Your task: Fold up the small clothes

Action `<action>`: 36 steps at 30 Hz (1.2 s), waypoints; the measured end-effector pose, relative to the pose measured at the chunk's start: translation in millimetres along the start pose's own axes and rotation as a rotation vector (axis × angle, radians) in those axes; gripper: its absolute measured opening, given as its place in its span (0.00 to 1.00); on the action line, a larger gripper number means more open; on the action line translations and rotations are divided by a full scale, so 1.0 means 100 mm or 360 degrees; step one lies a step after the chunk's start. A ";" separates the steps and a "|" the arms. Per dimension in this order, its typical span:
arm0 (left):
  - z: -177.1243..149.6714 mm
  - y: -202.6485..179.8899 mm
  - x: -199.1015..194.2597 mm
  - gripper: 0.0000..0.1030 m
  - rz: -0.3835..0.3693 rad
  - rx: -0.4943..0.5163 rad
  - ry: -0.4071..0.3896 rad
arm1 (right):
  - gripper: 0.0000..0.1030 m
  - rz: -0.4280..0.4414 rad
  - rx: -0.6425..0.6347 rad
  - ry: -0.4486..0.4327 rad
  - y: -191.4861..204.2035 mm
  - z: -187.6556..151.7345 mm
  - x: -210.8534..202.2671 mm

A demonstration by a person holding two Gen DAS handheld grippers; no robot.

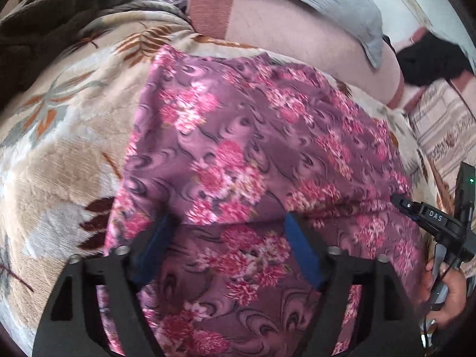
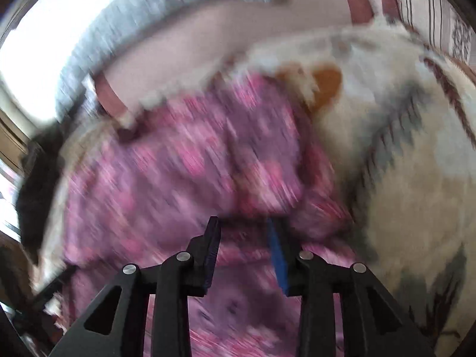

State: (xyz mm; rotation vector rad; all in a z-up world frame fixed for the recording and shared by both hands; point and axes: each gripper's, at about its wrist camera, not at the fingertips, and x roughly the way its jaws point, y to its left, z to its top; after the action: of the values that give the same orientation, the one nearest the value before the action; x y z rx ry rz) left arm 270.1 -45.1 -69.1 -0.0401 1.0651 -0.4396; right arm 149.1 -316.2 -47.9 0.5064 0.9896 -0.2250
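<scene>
the leaf-print blanket [image 1: 59, 154] serves as the soft folding surface, covering the bed from near to far. on it lies the pink floral garment [image 1: 244, 148], spread across the middle with its near edge doubled over, seemingly mid-fold. the left gripper [image 1: 229, 232] hangs over that near edge, jaws spread wide, pinching nothing. the right gripper [image 2: 244, 238], over the garment's right side, has jaws parted too; blur hides any contact.
</scene>
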 end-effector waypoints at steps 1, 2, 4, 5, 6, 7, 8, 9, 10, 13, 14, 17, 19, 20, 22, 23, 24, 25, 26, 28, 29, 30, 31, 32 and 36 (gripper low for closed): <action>-0.04 -0.02 0.01 0.82 0.0017 0.0030 0.0015 | 0.33 -0.0001 0.0001 0.0001 0.00 -0.01 -0.03; -0.06 -0.07 0.00 0.83 0.0048 0.0074 0.0012 | 0.33 -0.0005 0.0020 0.0035 -0.01 -0.02 -0.06; -0.13 -0.14 -0.02 0.83 0.0108 0.0125 0.0059 | 0.36 -0.0007 0.0044 0.0140 -0.02 -0.08 -0.11; -0.17 -0.16 -0.04 0.83 0.0116 0.0121 0.0087 | 0.36 -0.0012 0.0029 0.0157 -0.02 -0.13 -0.15; -0.20 -0.17 -0.06 0.83 0.0109 0.0110 0.0116 | 0.39 -0.0017 0.0009 0.0167 -0.02 -0.17 -0.20; -0.28 -0.20 -0.12 0.83 0.0089 0.0103 0.0164 | 0.44 -0.0014 0.0005 0.0202 -0.02 -0.21 -0.25; -0.34 -0.22 -0.15 0.83 0.0081 0.0115 0.0193 | 0.46 0.0002 0.0017 0.0241 -0.04 -0.29 -0.29; -0.41 -0.26 -0.20 0.83 0.0075 0.0134 0.0224 | 0.47 0.0026 0.0026 0.0269 -0.06 -0.37 -0.32; -0.53 -0.28 -0.27 0.83 0.0063 0.0154 0.0271 | 0.48 0.0033 0.0017 0.0295 -0.08 -0.45 -0.38; -0.79 -0.31 -0.45 0.83 0.0060 0.0194 0.0352 | 0.48 0.0014 -0.0110 0.0341 -0.05 -0.74 -0.58; -0.89 -0.31 -0.54 0.83 0.0068 0.0208 0.0369 | 0.49 0.0006 -0.0144 0.0352 -0.04 -0.81 -0.62; -1.14 -0.23 -0.77 0.83 0.0005 0.0164 0.0443 | 0.51 -0.0003 -0.0279 0.0352 -0.06 -1.07 -0.86; -1.26 -0.14 -0.94 0.82 -0.0055 0.0118 0.0475 | 0.57 0.0016 -0.0318 0.0413 -0.09 -1.22 -0.97; -1.32 -0.07 -1.08 0.82 -0.0091 0.0093 0.0474 | 0.57 0.0017 -0.0346 0.0410 -0.13 -1.29 -1.07; -1.39 0.10 -1.34 0.82 -0.0156 0.0008 0.0446 | 0.57 -0.0001 -0.0380 0.0406 -0.23 -1.40 -1.27; -1.41 0.18 -1.44 0.82 -0.0162 -0.0029 0.0426 | 0.57 -0.0010 -0.0378 0.0398 -0.26 -1.44 -1.34; -1.45 0.30 -1.57 0.82 -0.0152 -0.0072 0.0400 | 0.57 -0.0021 -0.0355 0.0371 -0.37 -1.48 -1.47; -1.45 0.34 -1.63 0.82 -0.0137 -0.0085 0.0390 | 0.57 -0.0017 -0.0329 0.0348 -0.46 -1.51 -1.56; -1.50 0.44 -1.70 0.82 -0.0104 -0.0100 0.0385 | 0.57 -0.0013 -0.0297 0.0321 -0.57 -1.55 -1.65; -1.61 0.57 -1.74 0.82 -0.0062 -0.0115 0.0421 | 0.57 -0.0040 -0.0219 0.0251 -0.82 -1.60 -1.83; -1.70 0.61 -1.74 0.82 -0.0054 -0.0127 0.0460 | 0.57 -0.0064 -0.0192 0.0232 -0.91 -1.62 -1.89; -1.78 0.64 -1.73 0.82 -0.0069 -0.0134 0.0497 | 0.57 -0.0085 -0.0163 0.0217 -1.05 -1.65 -1.95; -1.82 0.62 -1.70 0.82 -0.0083 -0.0132 0.0517 | 0.57 -0.0090 -0.0141 0.0210 -1.13 -1.68 -1.97; -1.90 0.60 -1.66 0.82 -0.0103 -0.0128 0.0553 | 0.58 -0.0084 -0.0114 0.0212 -1.22 -1.70 -1.98; -2.09 0.48 -1.52 0.82 -0.0177 -0.0113 0.0672 | 0.59 0.0150 0.0028 0.0325 -1.43 -1.90 -1.88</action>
State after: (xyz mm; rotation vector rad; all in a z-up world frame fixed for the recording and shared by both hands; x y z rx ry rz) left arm 46.0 91.9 -56.0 -0.0721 1.4992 -0.5238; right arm -150.2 -352.1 -17.4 0.5993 1.1602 -0.0987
